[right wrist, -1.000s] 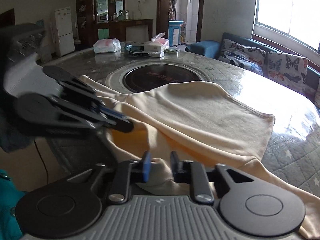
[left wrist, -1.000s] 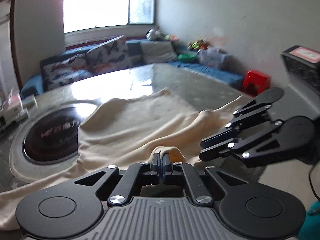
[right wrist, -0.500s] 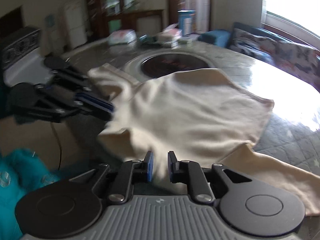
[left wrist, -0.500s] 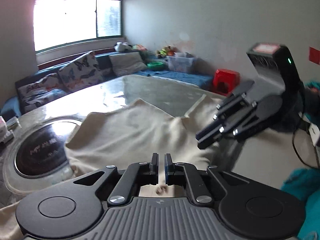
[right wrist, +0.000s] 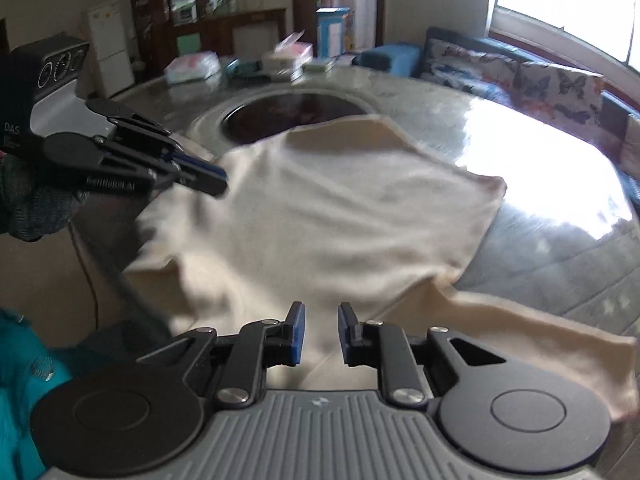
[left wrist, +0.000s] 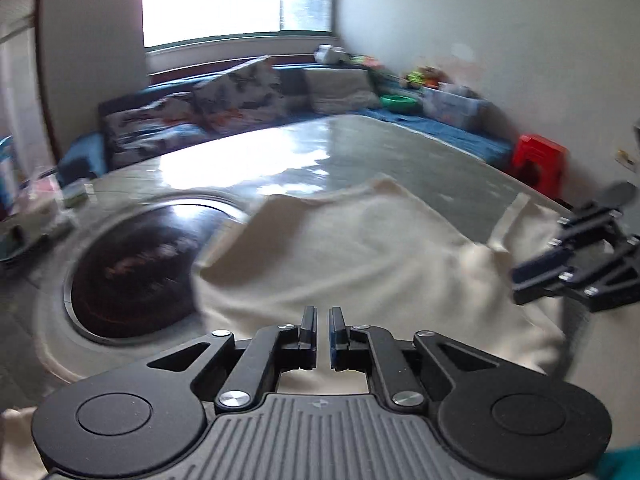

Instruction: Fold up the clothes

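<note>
A cream garment (left wrist: 360, 264) lies on the round stone table, its body folded over, and a sleeve (right wrist: 520, 332) trails at the right in the right wrist view, where the body (right wrist: 340, 216) also shows. My left gripper (left wrist: 323, 320) hovers over the garment's near edge, jaws slightly apart and empty. It also shows at the left of the right wrist view (right wrist: 208, 180). My right gripper (right wrist: 321, 328) is open and empty above the near edge. It shows at the right of the left wrist view (left wrist: 532, 276).
A dark round hotplate (left wrist: 136, 268) is set in the table's middle beside the garment. Tissue packs and boxes (right wrist: 280, 60) stand at the table's far side. A sofa with cushions (left wrist: 240, 96) and a red stool (left wrist: 540, 160) lie beyond the table (left wrist: 380, 148). A teal cloth (right wrist: 20, 380) is near the table edge.
My left gripper let go of the garment and opened slightly. Both grippers rose and pulled back from the cloth, which now lies flatter on the table.
</note>
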Demonstrator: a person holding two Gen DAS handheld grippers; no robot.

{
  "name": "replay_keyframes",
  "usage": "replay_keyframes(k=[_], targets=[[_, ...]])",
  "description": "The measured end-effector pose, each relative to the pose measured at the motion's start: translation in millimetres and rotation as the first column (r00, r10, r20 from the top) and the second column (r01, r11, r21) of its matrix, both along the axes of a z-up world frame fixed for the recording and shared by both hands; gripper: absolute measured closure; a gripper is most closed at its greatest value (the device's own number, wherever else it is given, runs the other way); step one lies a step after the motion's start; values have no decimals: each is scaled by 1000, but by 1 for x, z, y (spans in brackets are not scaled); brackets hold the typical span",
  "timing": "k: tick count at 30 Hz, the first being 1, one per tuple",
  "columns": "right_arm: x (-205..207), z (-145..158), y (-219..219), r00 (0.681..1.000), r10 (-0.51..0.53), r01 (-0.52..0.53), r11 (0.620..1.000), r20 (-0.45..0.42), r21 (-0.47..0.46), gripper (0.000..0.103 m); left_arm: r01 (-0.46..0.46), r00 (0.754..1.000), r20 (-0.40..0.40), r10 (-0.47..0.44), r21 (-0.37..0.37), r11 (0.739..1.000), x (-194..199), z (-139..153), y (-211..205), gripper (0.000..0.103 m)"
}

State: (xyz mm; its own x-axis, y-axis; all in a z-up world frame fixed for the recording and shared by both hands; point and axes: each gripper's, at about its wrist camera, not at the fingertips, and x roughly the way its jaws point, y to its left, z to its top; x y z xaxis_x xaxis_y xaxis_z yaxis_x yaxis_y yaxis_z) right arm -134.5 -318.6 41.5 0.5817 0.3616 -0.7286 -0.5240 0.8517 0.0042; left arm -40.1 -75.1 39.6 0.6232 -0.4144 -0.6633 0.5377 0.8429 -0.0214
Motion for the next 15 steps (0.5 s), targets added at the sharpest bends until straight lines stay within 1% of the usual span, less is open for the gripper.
replay_keyframes(k=[2,5,7,8,10,12,14,15], targets=[[14,4,-5,999,-33,33,999,14,6,86,-51,999,3,51,9,999,20,3,3,96],[43,9,-17,995,-101,100,994,25,46,85,-128,992,9,128,21,991,49,7,7,96],[69,9,-30,983,-181,179,980,16,90,83,-179,984,14,179,29,983,69,9,9,95],[81,9,-37,976,-217,215,971,10,109,82,-205,979,16,204,33,978,79,11,10,91],[100,7,-47,964,-267,264,956,6,129,81,-253,968,22,252,41,967,99,13,12,85],[117,4,-55,952,-308,305,941,-4,147,81,-256,966,32,255,49,965,113,10,6,80],[133,0,-62,941,-337,336,928,-23,159,81,-232,972,32,231,56,971,126,5,0,71],[140,-2,-66,938,-346,347,923,-33,166,81,-221,975,30,220,59,973,132,3,-2,69]])
